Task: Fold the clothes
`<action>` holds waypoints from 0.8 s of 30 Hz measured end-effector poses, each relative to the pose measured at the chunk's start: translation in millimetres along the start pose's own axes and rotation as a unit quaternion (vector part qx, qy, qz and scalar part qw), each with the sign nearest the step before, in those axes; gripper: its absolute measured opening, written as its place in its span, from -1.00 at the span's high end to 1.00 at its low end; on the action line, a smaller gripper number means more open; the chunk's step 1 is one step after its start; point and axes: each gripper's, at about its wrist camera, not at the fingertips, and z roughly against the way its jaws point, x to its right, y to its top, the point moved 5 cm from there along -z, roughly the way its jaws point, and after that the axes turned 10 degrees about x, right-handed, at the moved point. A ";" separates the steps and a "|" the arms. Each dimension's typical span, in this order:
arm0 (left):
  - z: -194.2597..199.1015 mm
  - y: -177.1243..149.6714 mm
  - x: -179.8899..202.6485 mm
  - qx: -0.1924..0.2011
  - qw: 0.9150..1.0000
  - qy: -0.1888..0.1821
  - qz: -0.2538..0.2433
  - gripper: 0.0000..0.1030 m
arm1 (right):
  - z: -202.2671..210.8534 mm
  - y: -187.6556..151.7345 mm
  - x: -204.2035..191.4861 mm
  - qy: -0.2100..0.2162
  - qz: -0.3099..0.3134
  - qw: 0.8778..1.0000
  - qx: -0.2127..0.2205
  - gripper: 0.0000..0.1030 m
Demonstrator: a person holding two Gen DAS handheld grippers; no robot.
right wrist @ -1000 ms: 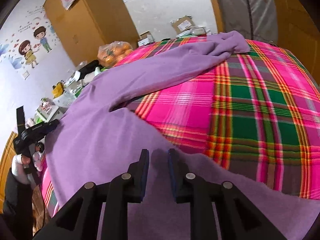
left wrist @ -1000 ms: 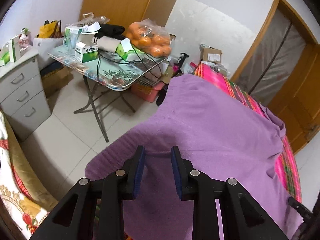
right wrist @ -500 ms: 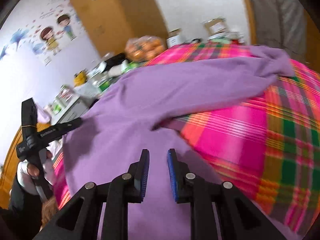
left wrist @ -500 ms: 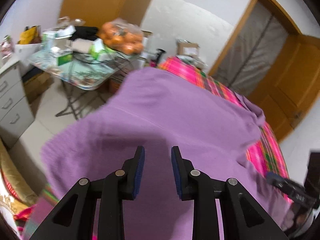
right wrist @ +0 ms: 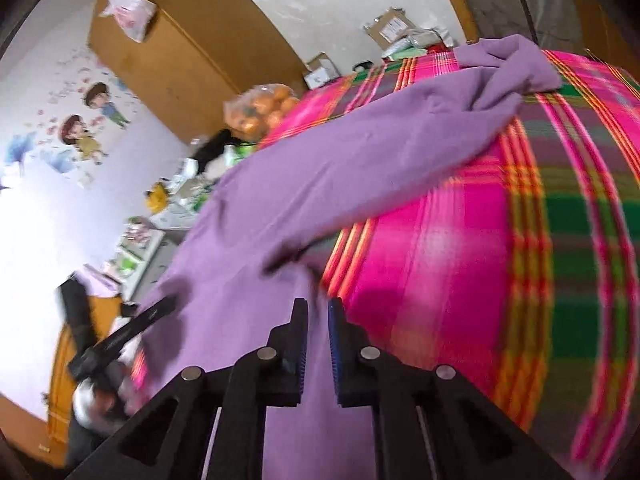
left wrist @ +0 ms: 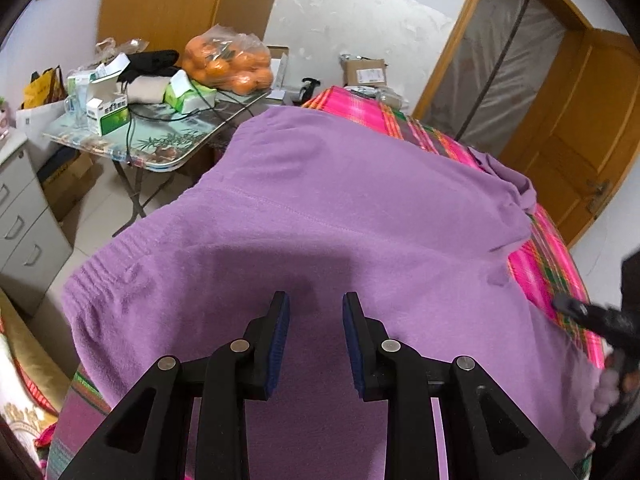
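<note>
A purple sweater (left wrist: 328, 216) lies spread over the plaid bedspread (right wrist: 540, 240) (one sleeve trailing toward the far edge), the left gripper (left wrist: 316, 320) above its body with fingers apart and empty, the right gripper (right wrist: 318, 332) with fingers narrowly apart over the cloth.

Home bedroom: plaid-covered bed (left wrist: 548, 264), wooden wardrobe (left wrist: 176, 4), cluttered folding table (left wrist: 160, 148) (bagged oranges (left wrist: 228, 64) on it), far left.

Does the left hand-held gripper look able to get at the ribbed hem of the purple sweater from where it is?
Probably yes: the left hand-held gripper is open over the purple sweater, and the ribbed hem lies uncovered to its left.
</note>
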 end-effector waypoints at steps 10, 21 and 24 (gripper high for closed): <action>-3.2 -21.3 57.9 -0.027 0.996 -0.063 -0.062 0.46 | 81.2 -43.5 64.0 -0.057 -0.090 0.993 0.041 0.97; 3.7 -24.9 46.2 -0.019 0.997 -0.045 -0.065 0.45 | 163.8 -79.0 108.5 -0.128 -0.136 0.978 0.098 0.80; 2.2 -24.5 43.9 -0.019 0.997 -0.049 -0.061 0.45 | 197.8 -101.0 123.1 -0.158 -0.147 0.968 0.126 0.89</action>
